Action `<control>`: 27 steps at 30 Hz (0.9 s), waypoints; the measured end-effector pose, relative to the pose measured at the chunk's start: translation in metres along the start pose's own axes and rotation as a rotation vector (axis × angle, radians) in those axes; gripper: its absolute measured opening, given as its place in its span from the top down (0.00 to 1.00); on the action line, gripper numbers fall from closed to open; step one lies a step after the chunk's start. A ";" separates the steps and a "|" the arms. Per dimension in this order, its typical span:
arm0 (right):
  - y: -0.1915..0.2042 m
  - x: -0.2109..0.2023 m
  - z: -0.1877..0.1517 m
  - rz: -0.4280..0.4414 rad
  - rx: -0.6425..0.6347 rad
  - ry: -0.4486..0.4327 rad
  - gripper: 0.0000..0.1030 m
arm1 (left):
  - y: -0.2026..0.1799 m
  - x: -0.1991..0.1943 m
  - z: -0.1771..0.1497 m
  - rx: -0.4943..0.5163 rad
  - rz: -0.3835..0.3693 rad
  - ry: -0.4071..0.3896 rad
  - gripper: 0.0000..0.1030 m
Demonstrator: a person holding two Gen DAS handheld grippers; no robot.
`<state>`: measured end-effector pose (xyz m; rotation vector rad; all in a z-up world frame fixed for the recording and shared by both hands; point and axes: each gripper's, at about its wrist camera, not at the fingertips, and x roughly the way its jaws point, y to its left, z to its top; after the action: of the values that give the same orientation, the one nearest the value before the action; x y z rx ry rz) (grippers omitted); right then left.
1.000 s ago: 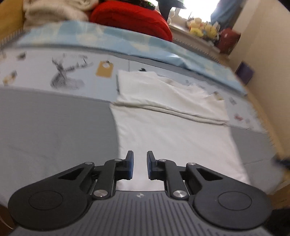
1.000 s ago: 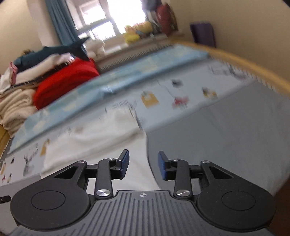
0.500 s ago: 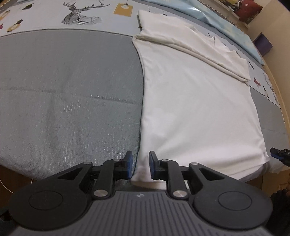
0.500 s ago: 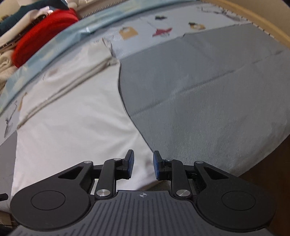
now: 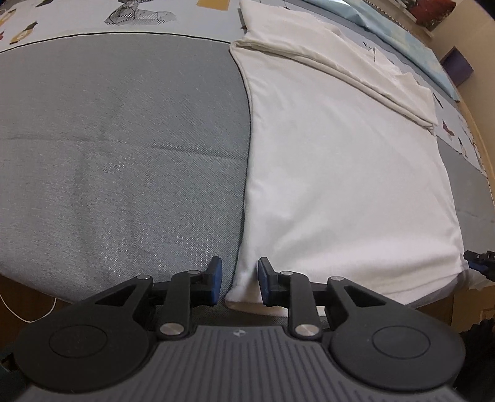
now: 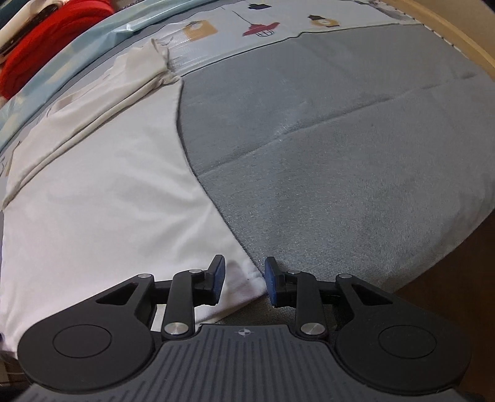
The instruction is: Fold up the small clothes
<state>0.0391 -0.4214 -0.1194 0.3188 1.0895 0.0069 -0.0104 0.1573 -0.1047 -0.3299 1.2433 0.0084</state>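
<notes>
A white garment (image 5: 340,173) lies flat on the grey bed cover (image 5: 123,154), its far end folded over into a thicker band (image 5: 334,58). My left gripper (image 5: 237,280) is open, its blue pads on either side of the garment's near left corner. My right gripper (image 6: 243,278) is open around the near right corner of the garment (image 6: 92,210). The right gripper's tip also shows at the right edge of the left wrist view (image 5: 481,259).
The bed's near edge drops off just under both grippers. A patterned light sheet (image 6: 278,24) and a pale blue blanket (image 6: 77,52) lie beyond the garment, with a red cushion (image 6: 46,34) behind. A wooden bed rail (image 6: 448,37) runs along the right.
Both grippers have dropped low and moved in to the garment's near corners. Both have opened a little wider.
</notes>
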 end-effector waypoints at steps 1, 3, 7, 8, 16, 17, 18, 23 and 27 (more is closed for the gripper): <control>-0.001 0.001 0.000 -0.003 -0.002 0.005 0.62 | -0.001 0.002 0.000 0.005 0.004 0.004 0.73; 0.000 0.006 -0.002 -0.008 -0.016 0.028 0.60 | -0.004 0.005 0.000 0.013 0.014 0.010 0.73; 0.007 0.009 -0.008 -0.021 -0.063 0.037 0.60 | -0.005 0.008 -0.002 0.025 0.025 0.018 0.73; 0.008 0.008 -0.009 -0.021 -0.065 0.037 0.60 | -0.006 0.009 -0.001 0.028 0.028 0.019 0.73; 0.008 0.008 -0.008 -0.012 -0.075 0.041 0.60 | -0.006 0.009 -0.002 0.029 0.030 0.019 0.73; 0.008 0.008 -0.008 -0.011 -0.077 0.041 0.60 | -0.006 0.010 -0.002 0.030 0.032 0.019 0.73; 0.009 0.008 -0.008 -0.011 -0.077 0.042 0.60 | -0.007 0.010 -0.002 0.031 0.032 0.020 0.73; 0.010 0.010 -0.008 -0.007 -0.085 0.042 0.66 | -0.007 0.012 -0.002 0.038 0.036 0.023 0.73; 0.011 0.010 -0.008 0.011 -0.087 0.047 0.76 | -0.006 0.012 -0.002 0.041 0.036 0.023 0.73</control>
<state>0.0383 -0.4078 -0.1285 0.2475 1.1303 0.0715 -0.0072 0.1490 -0.1148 -0.2732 1.2703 0.0100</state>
